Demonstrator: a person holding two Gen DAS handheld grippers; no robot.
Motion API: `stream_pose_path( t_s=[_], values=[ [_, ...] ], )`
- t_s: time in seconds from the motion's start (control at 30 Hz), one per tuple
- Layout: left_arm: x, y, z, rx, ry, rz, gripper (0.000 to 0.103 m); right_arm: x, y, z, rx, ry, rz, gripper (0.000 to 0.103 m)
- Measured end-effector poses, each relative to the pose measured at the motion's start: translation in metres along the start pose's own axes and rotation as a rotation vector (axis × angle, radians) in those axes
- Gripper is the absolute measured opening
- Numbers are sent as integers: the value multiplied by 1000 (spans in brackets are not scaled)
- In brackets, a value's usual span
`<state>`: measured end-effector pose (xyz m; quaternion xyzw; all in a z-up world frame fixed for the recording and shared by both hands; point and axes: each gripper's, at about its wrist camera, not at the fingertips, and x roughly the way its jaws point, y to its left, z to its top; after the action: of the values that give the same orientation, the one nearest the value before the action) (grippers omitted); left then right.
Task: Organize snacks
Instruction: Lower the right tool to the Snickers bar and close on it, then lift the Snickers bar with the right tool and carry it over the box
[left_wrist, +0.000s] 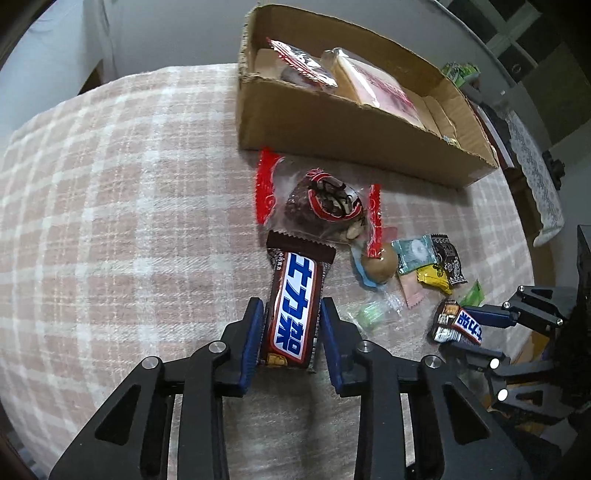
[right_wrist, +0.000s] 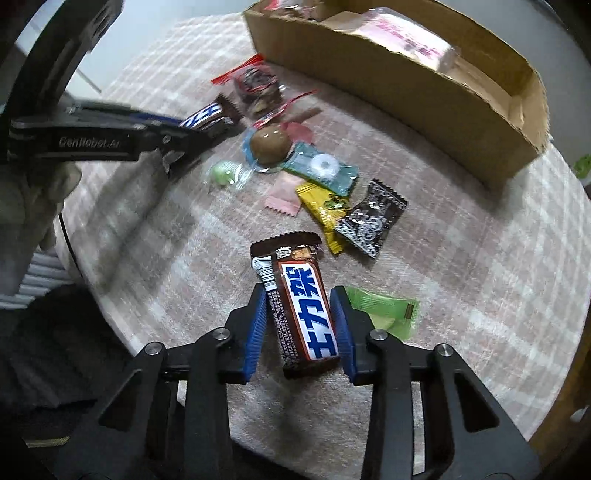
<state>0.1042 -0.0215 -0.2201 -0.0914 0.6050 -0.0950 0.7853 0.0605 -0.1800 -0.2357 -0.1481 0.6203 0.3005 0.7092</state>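
The left gripper (left_wrist: 291, 332) points steeply down at a table (left_wrist: 110, 184) spread with a pink-and-white checked cloth. A brown chocolate bar with a blue-and-white label (left_wrist: 293, 314) lies lengthwise between its blue pads. The left pad meets the wrapper's edge; the right pad looks close against the other edge, though a thin gap may remain, so I cannot say for certain that the bar is pinched.

The right gripper (right_wrist: 299, 325) is set the same way over a second chocolate bar (right_wrist: 303, 317) nearer the right of the table. Its left pad touches the wrapper and the right pad stands at the bar's right edge; the jaws are narrowly spread, only as wide as the bar. A green packet (right_wrist: 388, 312) lies just beside its right finger.

Between the two bars sits a loose heap of sweets: a red-ended clear pack with a dark cake (left_wrist: 321, 206), a round brown sweet (left_wrist: 378, 264), a teal mint wrapper (left_wrist: 410, 254), a yellow wrapper (left_wrist: 434, 278) and a black patterned wrapper (left_wrist: 448, 262).

At the far side stands an open cardboard box (left_wrist: 332, 122), already holding a few packets, close behind the cake pack.
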Motion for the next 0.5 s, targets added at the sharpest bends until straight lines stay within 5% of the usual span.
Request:
stream_pose_path(
  t_s=[0.5],
  values=[
    [-22, 23, -21, -84, -35, -36, 27, -33, -31, -12, 136, -69, 28, 30]
  ],
)
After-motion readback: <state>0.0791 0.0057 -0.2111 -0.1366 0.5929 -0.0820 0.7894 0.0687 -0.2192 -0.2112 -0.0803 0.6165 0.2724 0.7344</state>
